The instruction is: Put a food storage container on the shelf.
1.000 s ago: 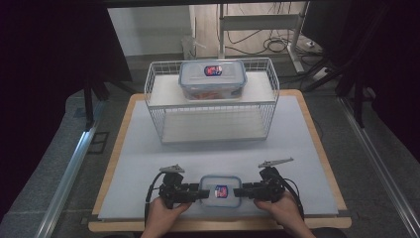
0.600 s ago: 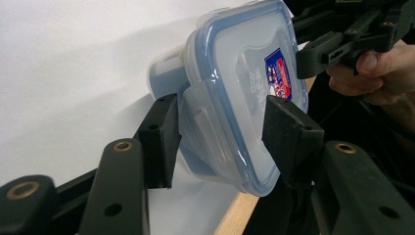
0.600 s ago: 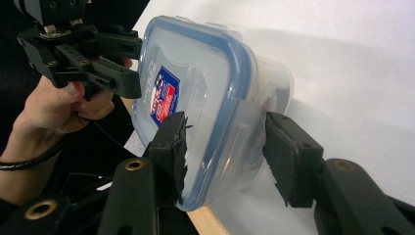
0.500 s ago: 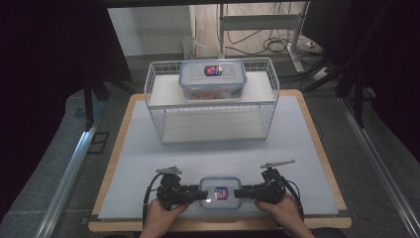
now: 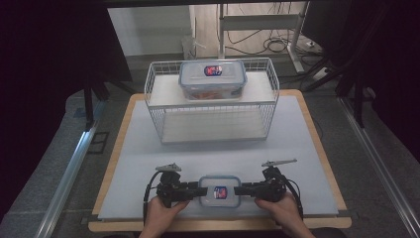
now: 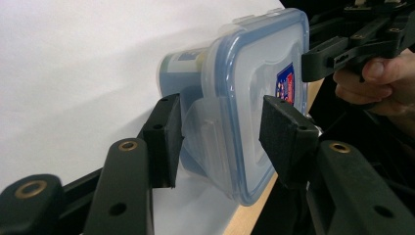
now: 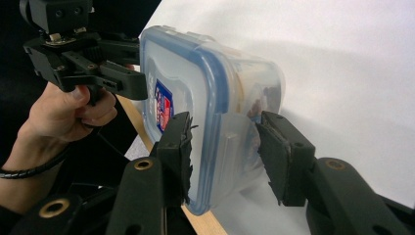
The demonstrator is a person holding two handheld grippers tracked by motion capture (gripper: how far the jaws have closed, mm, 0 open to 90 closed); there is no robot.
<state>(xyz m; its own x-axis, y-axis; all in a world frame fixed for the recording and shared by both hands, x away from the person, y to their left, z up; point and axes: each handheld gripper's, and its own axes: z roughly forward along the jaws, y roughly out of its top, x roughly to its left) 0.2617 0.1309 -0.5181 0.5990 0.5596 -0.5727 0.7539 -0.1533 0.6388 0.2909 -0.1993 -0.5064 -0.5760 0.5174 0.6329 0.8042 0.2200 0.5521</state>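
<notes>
Container point(image 5: 219, 191) of clear plastic with a blue-rimmed snap lid sits at the near edge of the bench point(image 5: 307, 148), on the pale mat, between the two grippers. It is a rounded rectangle, and its lid carries a small red-and-blue sticker at the centre. Through the see-through wall, some light and dark contents show, too blurred to name. In the left gripper view a clear locking flap hangs down the container's short end.

The left gripper point(image 5: 194, 189) comes at the container from its left end, and the right gripper point(image 5: 243, 190) from its right end, each held level in a hand. The jaws of both have just been closing, with an end of the container between them. In the left gripper view, the pad on the base side lies against the flap, while the pad on the lid side stands a little off the lid. In the right gripper view, one pad lies close along the lid's edge and the other stands off the wall, so neither gripper is clamped yet.

Farther back on the bench stands a white wire basket point(image 5: 270, 79), and a second container point(image 5: 212, 79) of the same kind rests on top of it.
</notes>
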